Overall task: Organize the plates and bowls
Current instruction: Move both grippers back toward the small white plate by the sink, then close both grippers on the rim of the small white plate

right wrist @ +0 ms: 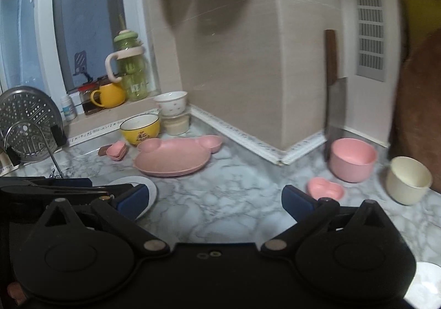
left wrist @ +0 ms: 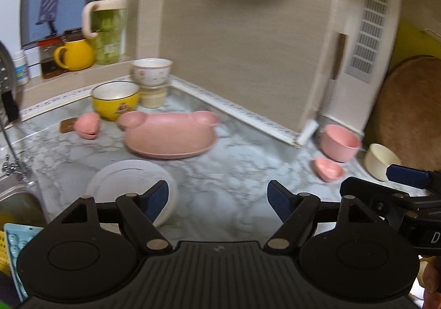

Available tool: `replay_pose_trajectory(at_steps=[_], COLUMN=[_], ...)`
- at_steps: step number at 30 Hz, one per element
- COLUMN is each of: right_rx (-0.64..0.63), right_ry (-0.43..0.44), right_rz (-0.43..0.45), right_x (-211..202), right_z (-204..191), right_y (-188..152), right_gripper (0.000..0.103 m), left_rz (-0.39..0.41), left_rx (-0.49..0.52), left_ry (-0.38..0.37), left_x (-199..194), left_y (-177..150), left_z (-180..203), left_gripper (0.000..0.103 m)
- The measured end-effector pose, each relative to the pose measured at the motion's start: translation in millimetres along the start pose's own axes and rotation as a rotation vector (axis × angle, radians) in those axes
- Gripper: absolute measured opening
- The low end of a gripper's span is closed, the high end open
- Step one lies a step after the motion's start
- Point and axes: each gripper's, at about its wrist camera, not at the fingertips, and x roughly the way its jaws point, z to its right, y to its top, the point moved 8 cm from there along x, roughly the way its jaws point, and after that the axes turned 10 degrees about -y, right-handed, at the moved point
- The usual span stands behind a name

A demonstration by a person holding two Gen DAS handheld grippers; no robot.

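Left gripper (left wrist: 217, 197) and right gripper (right wrist: 215, 200) both hang released, jaws spread and gripping nothing, above the marble counter (left wrist: 234, 171). A white plate (left wrist: 129, 185) lies just under the left one's left finger. Farther back sits the pink bear-shaped plate (left wrist: 168, 135) — behind it a yellow bowl (left wrist: 115, 99). Right side: pink bowl (right wrist: 352, 158), heart dish (right wrist: 325, 188), cream cup (right wrist: 408, 179).

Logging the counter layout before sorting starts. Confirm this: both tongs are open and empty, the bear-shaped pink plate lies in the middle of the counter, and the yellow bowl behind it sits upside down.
One detail is wrong: the yellow bowl stands upright, its white inside showing in the right wrist view. The rest holds: the left tongs and right tongs are open and empty, and the bear-shaped pink plate lies mid-counter.
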Motion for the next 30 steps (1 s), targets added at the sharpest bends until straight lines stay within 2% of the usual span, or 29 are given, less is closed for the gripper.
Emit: replay_pose_trajectory(at_steps=[8,14,16,21,24,26,30], right_rx=[-0.039,-0.086,-0.105,-0.12,-0.125,-0.119,-0.097], right_ry=[0.043,0.066,0.085,0.143,0.166,0.178,0.199], right_rz=[-0.066,-0.08,-0.085,-0.138,-0.195,-0.234,-0.28], right_x=[45,75,84,109,126,136,152], right_z=[-36,-62,-71,-91,-98,-101,-107], right_y=[0,1,0,-4,-10,-14,-21], right_gripper=[0.103,0.103,0.103,0.102,0.094,0.086,0.08], left_rz=[-0.052,-0.098,-0.107,-0.139,-0.143,-0.148,-0.161], left_rx=[-0.043,-0.075,-0.077,-0.139,-0.149,-0.169,-0.22], left_ry=[0.069,0.108,0.138,0.152,0.157,0.158,0.152], left_x=[21,44,51,66,71,74,80], left_y=[0,-4,-5,-9,-10,-12,-15], left_z=[-62,-102,-114,-138,-150,-160,-180], left_gripper=[0.079,0.079,0.079,0.079,0.079,0.079,0.078])
